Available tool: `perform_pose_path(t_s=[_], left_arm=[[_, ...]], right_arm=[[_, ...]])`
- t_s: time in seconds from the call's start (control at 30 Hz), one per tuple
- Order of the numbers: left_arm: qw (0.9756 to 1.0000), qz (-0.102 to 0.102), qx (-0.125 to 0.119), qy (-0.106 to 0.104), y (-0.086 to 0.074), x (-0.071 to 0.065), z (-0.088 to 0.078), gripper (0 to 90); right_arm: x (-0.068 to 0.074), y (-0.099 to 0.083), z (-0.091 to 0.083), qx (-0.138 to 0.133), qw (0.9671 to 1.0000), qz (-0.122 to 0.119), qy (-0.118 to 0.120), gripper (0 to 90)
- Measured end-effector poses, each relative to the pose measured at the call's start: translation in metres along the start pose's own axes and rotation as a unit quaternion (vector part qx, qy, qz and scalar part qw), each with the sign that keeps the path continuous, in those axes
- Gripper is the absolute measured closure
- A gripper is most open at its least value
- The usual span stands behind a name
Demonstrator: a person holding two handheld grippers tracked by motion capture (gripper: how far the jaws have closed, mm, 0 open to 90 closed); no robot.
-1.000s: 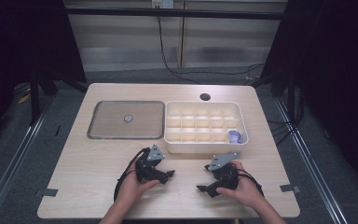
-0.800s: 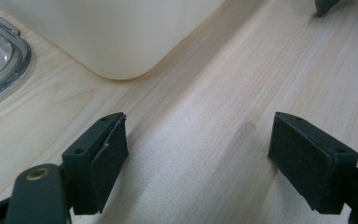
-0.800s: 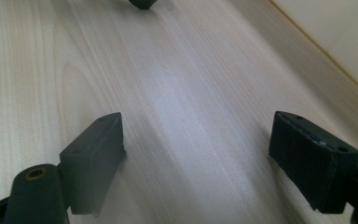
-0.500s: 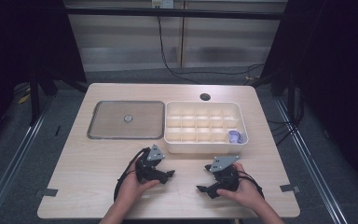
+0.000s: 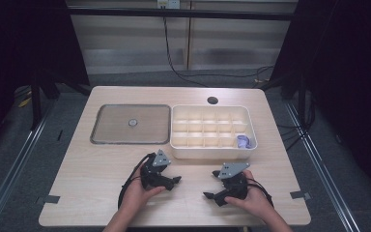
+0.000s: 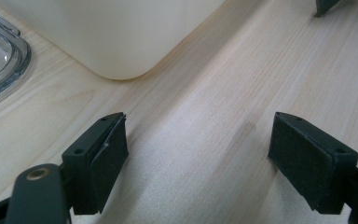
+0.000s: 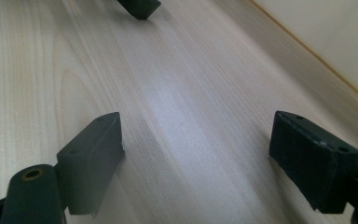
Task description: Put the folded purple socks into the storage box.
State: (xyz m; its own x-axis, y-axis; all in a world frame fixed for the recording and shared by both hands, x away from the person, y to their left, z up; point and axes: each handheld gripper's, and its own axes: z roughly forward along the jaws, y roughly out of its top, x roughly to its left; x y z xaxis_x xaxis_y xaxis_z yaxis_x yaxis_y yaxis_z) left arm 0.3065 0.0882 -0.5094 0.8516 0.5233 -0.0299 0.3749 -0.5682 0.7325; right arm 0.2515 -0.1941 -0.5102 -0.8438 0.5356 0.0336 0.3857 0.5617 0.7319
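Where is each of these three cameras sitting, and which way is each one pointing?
High view: above the person's side, looking forward and down at the table; both hands hold the left tool and right tool.
Left gripper view: rides the left tool, facing the divided box's corner and the tray; jaws apart.
Right gripper view: rides the right tool, low over bare wood; jaws apart.
Shared: both gripper views show the box wall.

On the surface (image 5: 101,193), the flat tray (image 5: 130,124) lies left of the divided box (image 5: 211,131), the 2 just beside each other. A small object (image 5: 244,141), too blurred to name, sits in the box's near right compartment. Before them rest the left gripper (image 5: 171,181) and right gripper (image 5: 211,186), well apart.
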Motion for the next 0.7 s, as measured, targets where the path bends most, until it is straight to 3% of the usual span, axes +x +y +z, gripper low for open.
perform_pose_path(t_s=[0.7], left_arm=[[1.0000, 0.000, 0.000, 0.000, 0.0000, 0.0000, 0.0000, 18.9]], right_arm=[[0.0001, 0.0000, 0.0002, 0.000, 1.0000, 0.000, -0.003, 16.7]])
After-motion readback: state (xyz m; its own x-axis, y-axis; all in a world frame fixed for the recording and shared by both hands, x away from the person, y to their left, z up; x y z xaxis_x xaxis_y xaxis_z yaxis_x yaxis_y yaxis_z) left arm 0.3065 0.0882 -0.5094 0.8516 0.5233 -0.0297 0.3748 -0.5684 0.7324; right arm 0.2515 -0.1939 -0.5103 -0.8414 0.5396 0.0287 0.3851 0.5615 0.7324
